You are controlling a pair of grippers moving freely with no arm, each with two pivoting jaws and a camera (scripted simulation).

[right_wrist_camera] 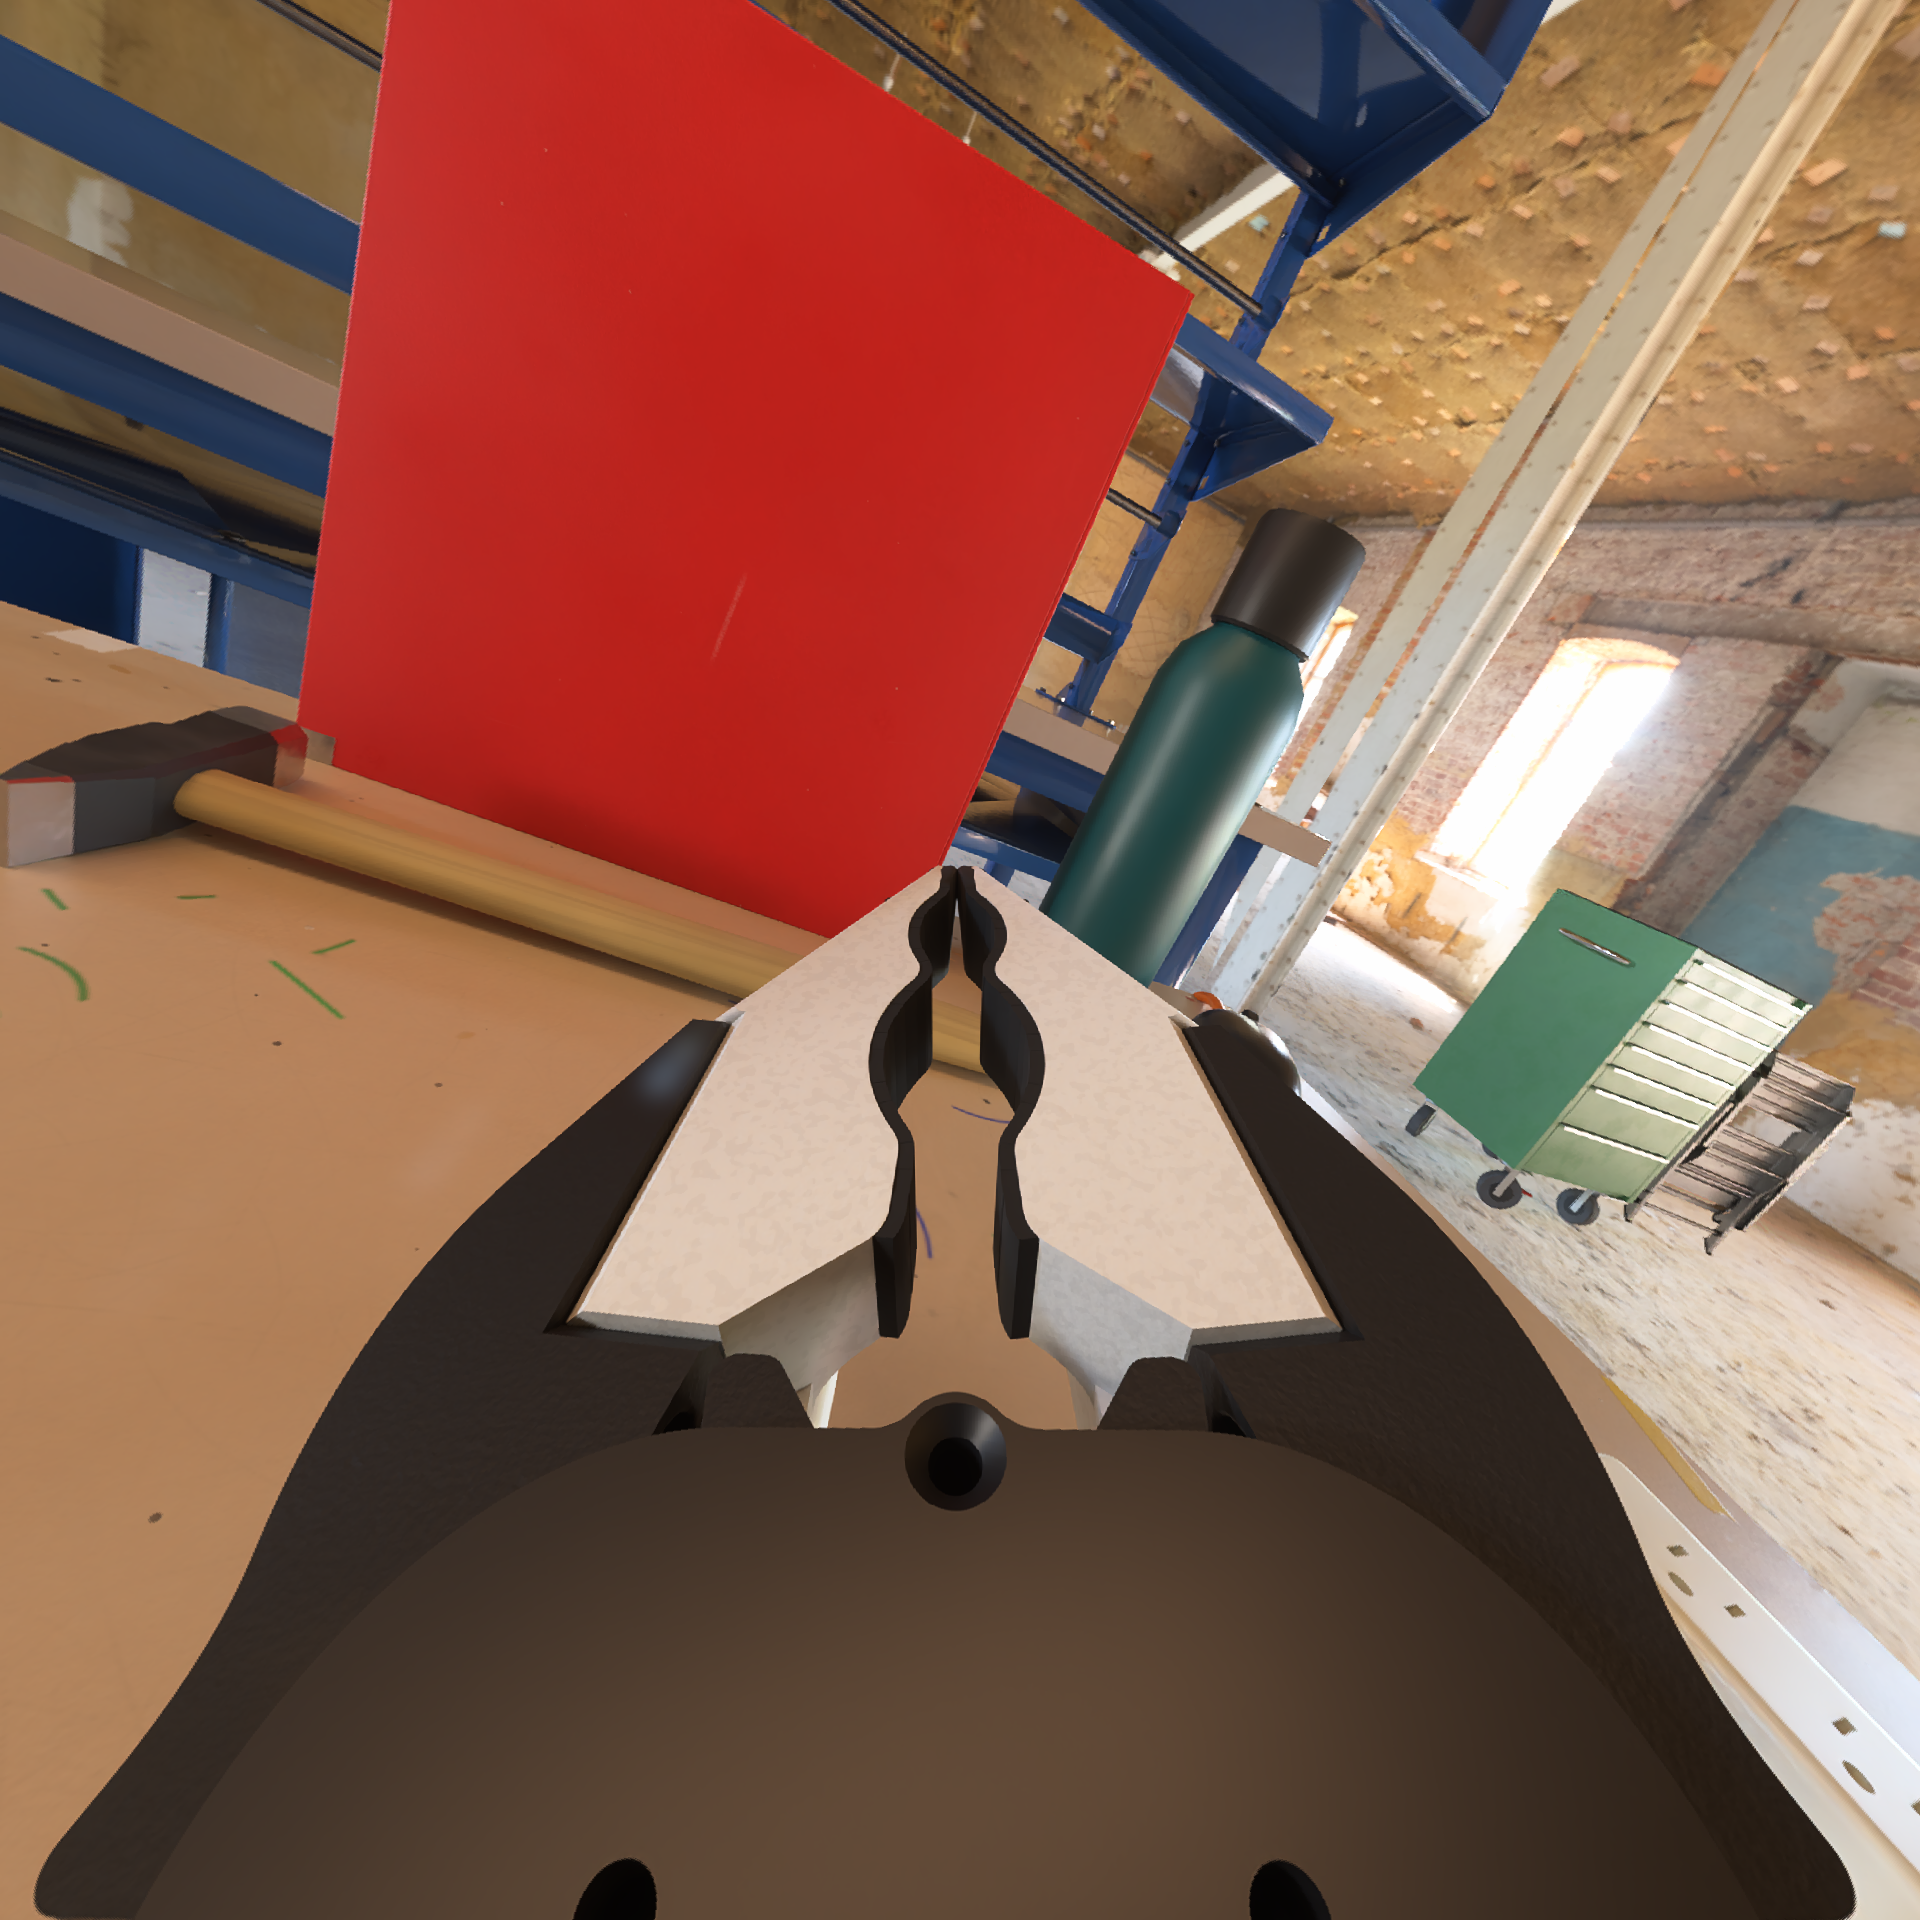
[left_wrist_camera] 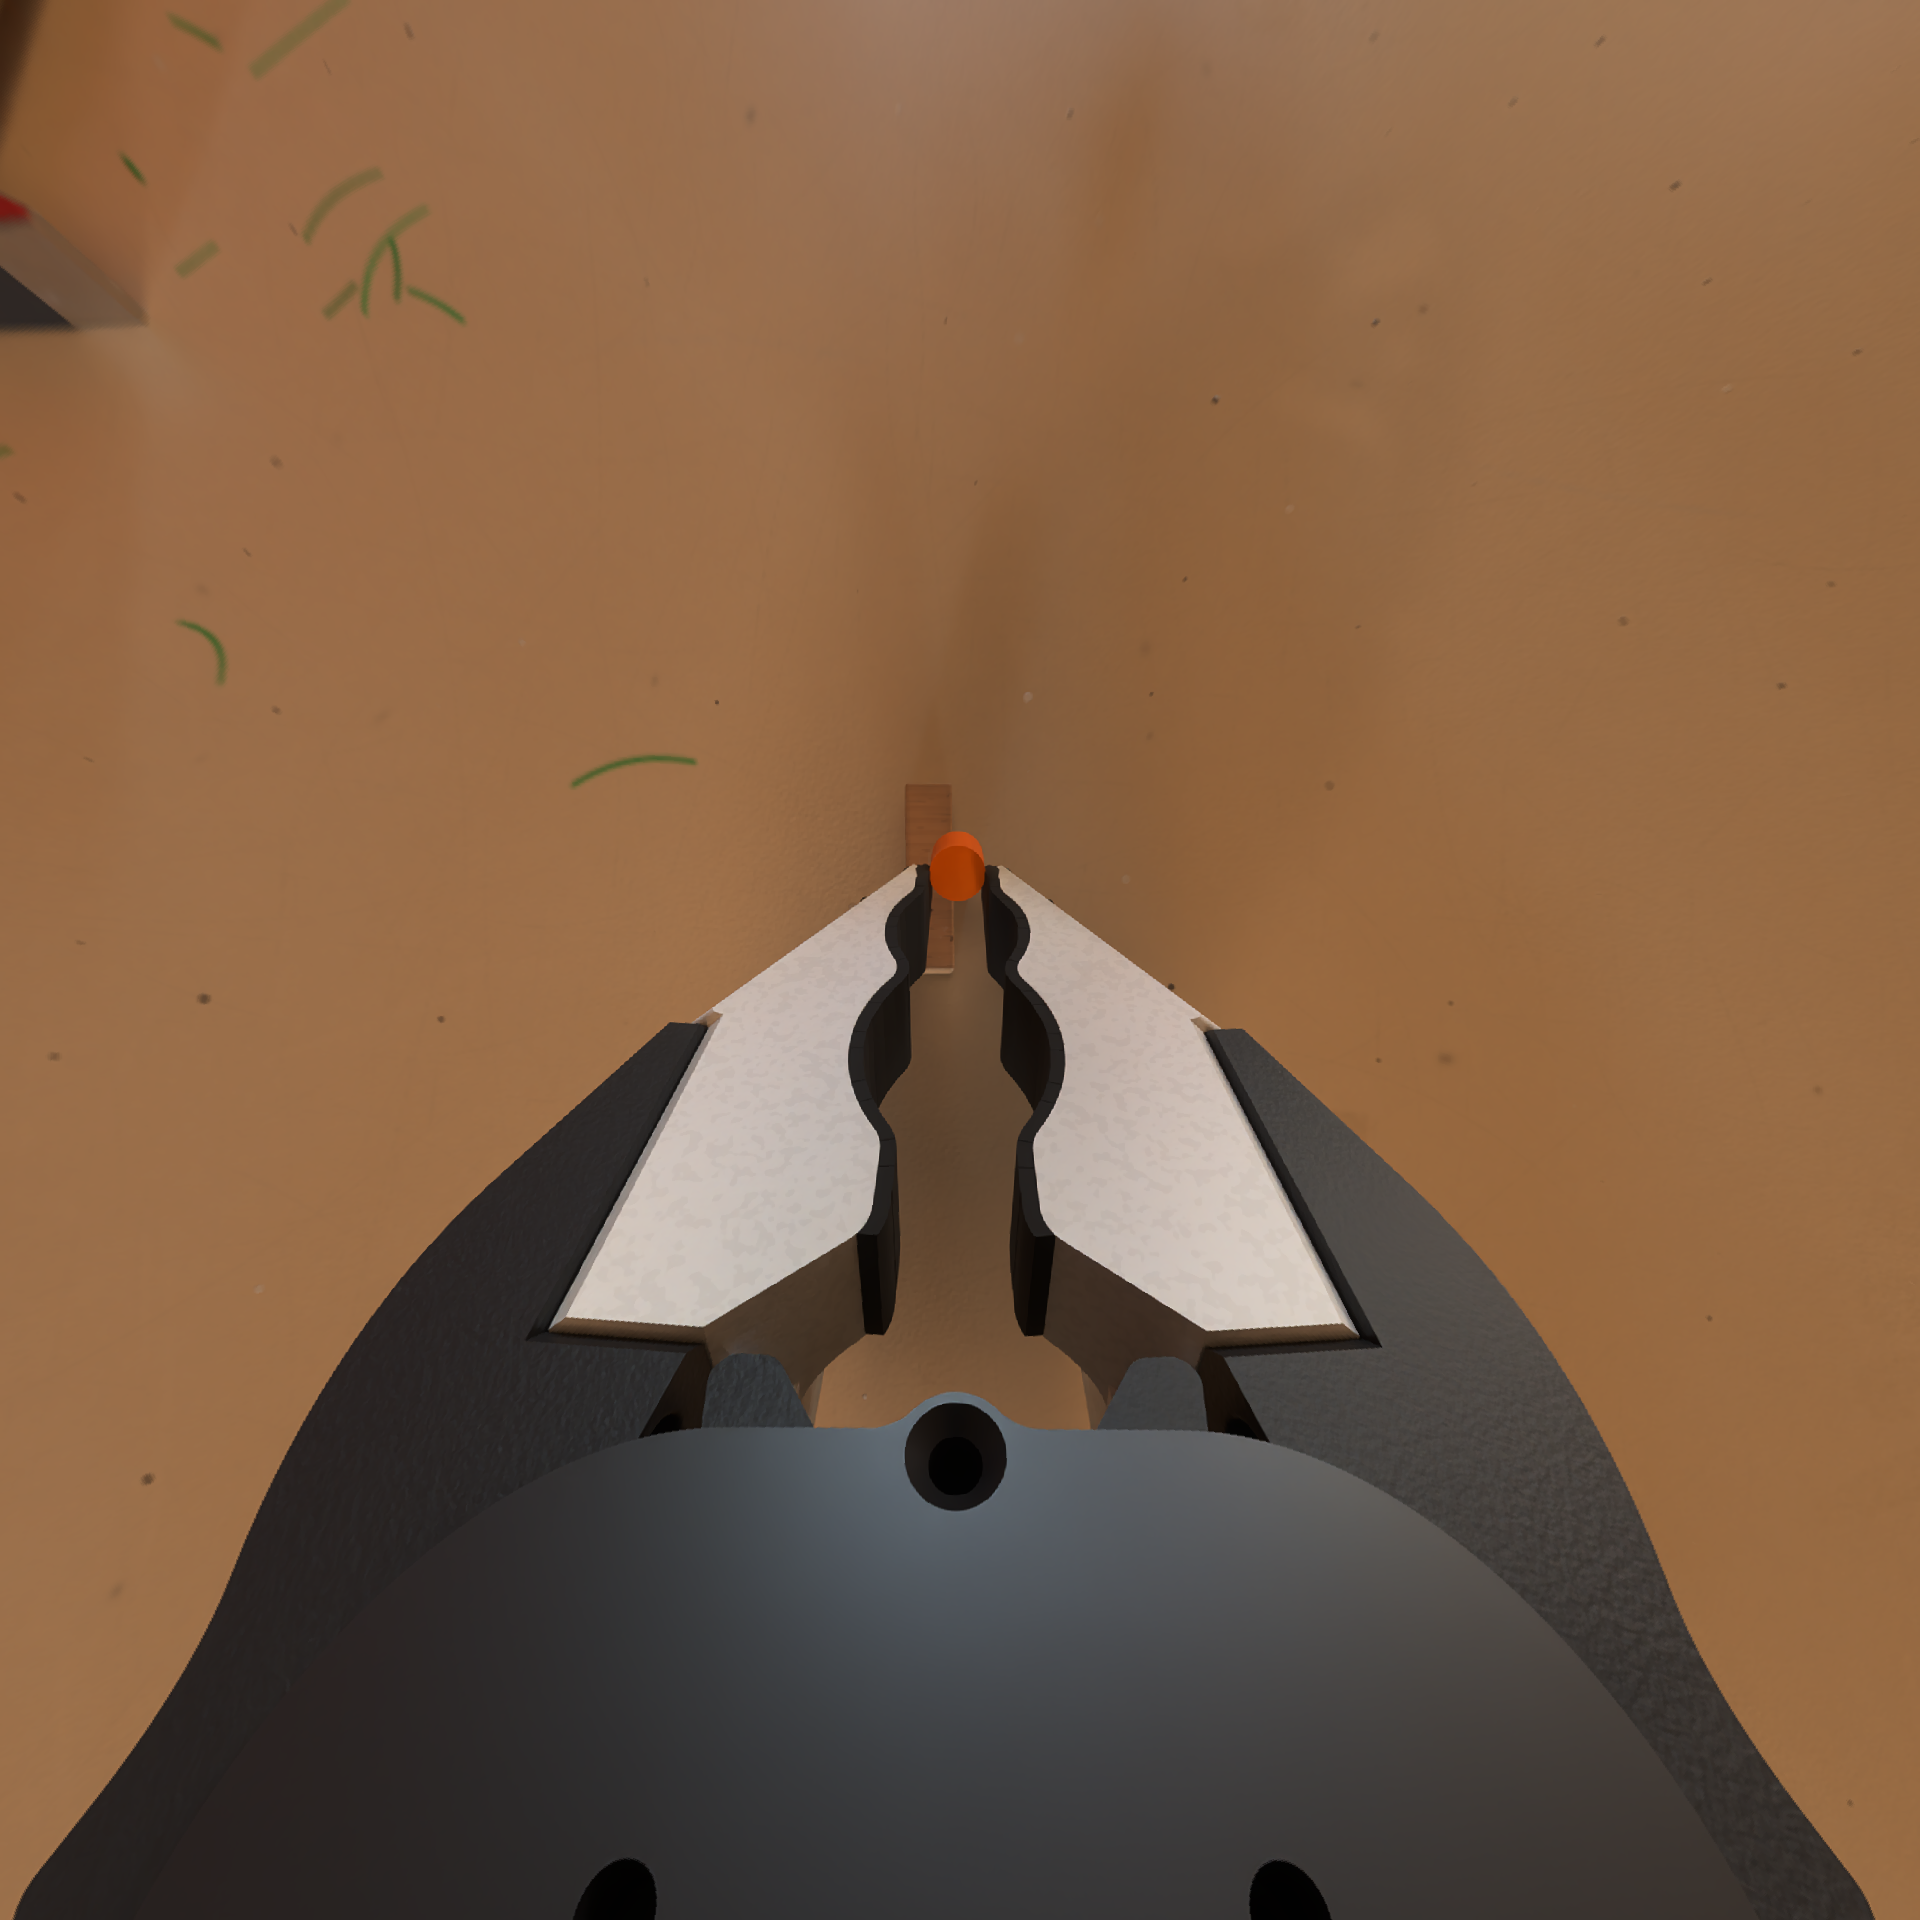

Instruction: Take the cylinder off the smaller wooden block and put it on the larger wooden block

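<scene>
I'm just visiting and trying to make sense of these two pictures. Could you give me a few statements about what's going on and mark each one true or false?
1. The left gripper has an orange cylinder between its fingertips. True.
2. A thin wooden block shows beneath the cylinder. True.
3. The right gripper is holding the hammer. False: its jaws are closed on nothing, and the hammer lies on the table.
4. The tall board behind the hammer is blue. False: it is red.
5. A dark green bottle with a black cap stands to the right of the board. True.
</scene>
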